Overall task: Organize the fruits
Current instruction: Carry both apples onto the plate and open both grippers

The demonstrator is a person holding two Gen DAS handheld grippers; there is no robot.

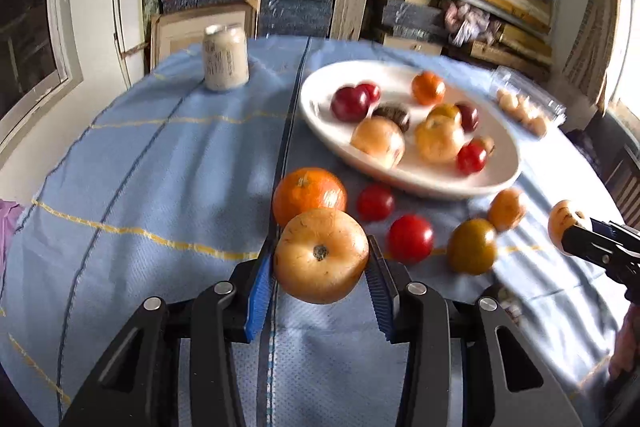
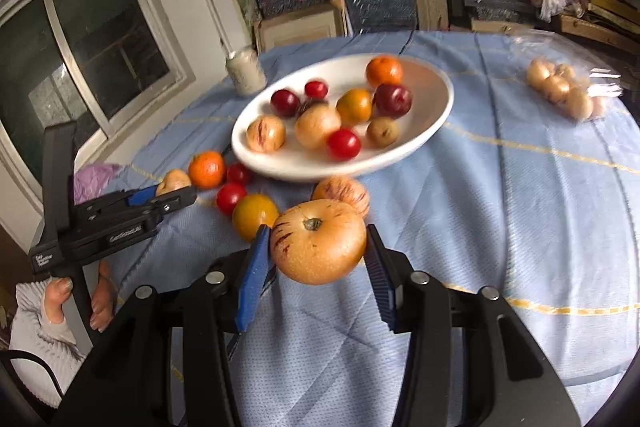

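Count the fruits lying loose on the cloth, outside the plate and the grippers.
5, all in front of the white plate: an orange, two red tomatoes, a yellow-green fruit and a tan fruit. The clear pack is excluded; others may be hidden.

Two fisheye views are taken low over a table, each looking forward along its own gripper's fingers toward the white oval plate (image 1: 320, 131) (image 2: 436, 119), which is near. Plate, glass jar (image 1: 225, 59) (image 2: 245, 70) and shelves behind the plate are shared.
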